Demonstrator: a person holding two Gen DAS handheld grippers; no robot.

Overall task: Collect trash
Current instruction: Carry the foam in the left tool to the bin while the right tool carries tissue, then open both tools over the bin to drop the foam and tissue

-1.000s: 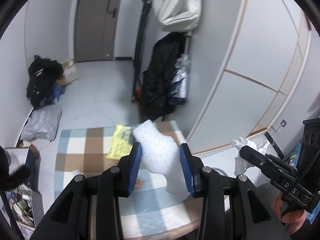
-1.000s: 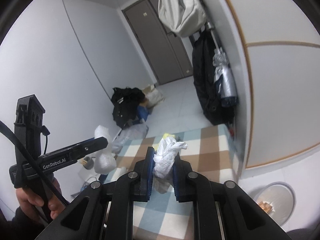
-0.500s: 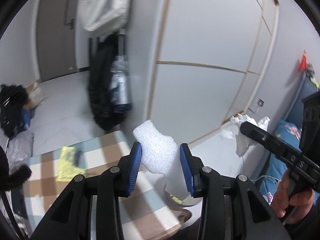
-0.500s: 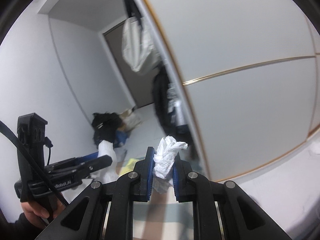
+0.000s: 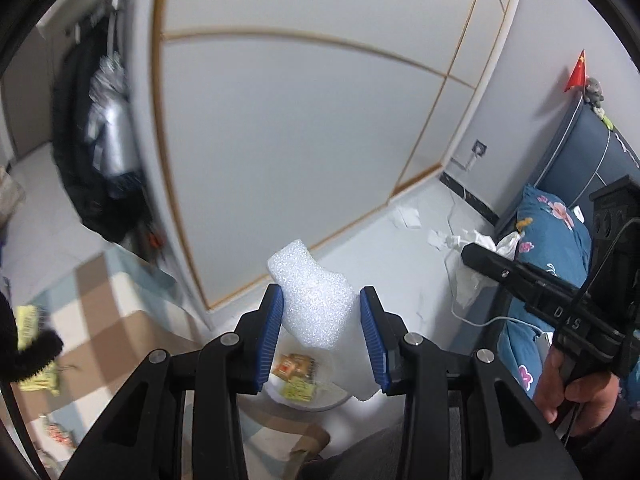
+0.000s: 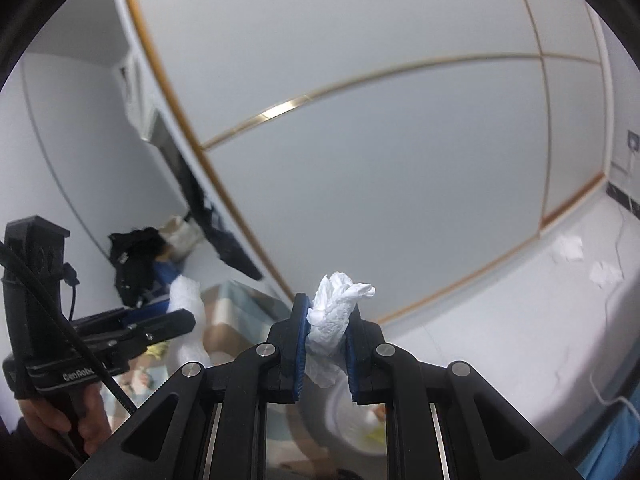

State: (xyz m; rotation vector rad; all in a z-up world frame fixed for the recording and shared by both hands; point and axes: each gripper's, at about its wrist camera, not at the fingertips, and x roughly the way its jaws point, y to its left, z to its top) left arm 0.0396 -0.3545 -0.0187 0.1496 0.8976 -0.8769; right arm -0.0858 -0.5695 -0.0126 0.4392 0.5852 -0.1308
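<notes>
White foam (image 5: 316,308), one piece, sits clamped between the blue pads of the left gripper (image 5: 322,334); its top sticks out past the fingertips. One crumpled tissue (image 6: 334,312) is pinched in the right gripper (image 6: 326,344), whose jaws stand close together on it.

Two grippers show in all, each held by a hand: the right hand (image 5: 576,384) appears at the edge of the left wrist view, the left hand (image 6: 64,412) at the edge of the right wrist view. One round white bin (image 5: 304,396) lies below both grippers, with yellow and orange wrappers (image 5: 296,376) in it; the right wrist view shows only part of its rim, blurred.

Only the left wrist view shows the bed (image 5: 560,240) with its blue floral bedding, a small red flag (image 5: 576,76), and two more tissue scraps on the floor (image 5: 408,216) (image 5: 438,238). It also shows the checked bench (image 5: 108,312) with a yellow wrapper (image 5: 30,320) on it. Only the right wrist view shows the dark pile of bags (image 6: 136,264) against the far wall. Both views share the white panelled wardrobe (image 5: 300,120) with thin gold lines.
</notes>
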